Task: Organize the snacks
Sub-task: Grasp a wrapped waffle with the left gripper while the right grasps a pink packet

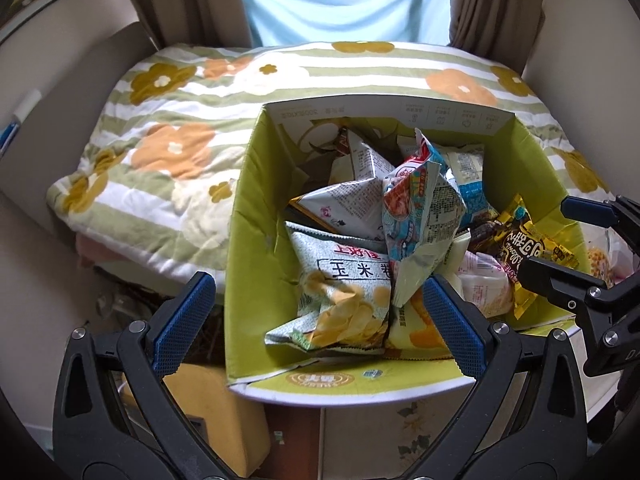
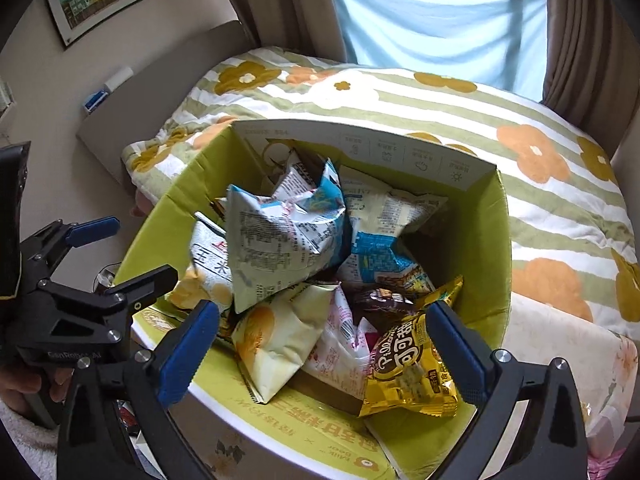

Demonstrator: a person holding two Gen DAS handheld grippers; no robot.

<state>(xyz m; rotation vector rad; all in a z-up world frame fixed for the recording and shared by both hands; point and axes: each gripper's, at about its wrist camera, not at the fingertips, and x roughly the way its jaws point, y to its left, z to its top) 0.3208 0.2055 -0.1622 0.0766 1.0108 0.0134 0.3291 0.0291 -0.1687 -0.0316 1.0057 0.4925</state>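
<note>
Snacks are mostly gathered: I count a heap of crinkled packets inside the green cardboard box (image 1: 256,208), which fills the centre of both views and sits in front of the flowered quilt (image 1: 168,120).

Left gripper (image 1: 320,316): jaws apart, blue pads straddling the near left part of the box at the bottom of the left wrist view. One pad is outside the box wall, the other sits beside the corn-chip bag (image 1: 344,292). Nothing is between the pads that I can call gripped.

Right gripper (image 2: 324,348): jaws likewise apart, hovering over the near rim at the bottom of the right wrist view. The yellow cocoa packet (image 2: 408,372) lies just inside its right pad, draped over the box's near edge at lower right. I cannot tell whether the pad touches it.

Other contents noted: blue-and-white bag (image 2: 288,232) on top of the pile at centre frame, and a pale packet with an orange print (image 2: 272,340) at lower centre.

Judgement on progress: late stage. The bulk of the packets are in the box, loosely piled, not sorted or aligned. Still to do, as I read it: push the cocoa packet fully in. A further printed packet (image 1: 604,264) shows at the right edge of the left wrist view, beyond the box wall; possibly still to collect.
</note>
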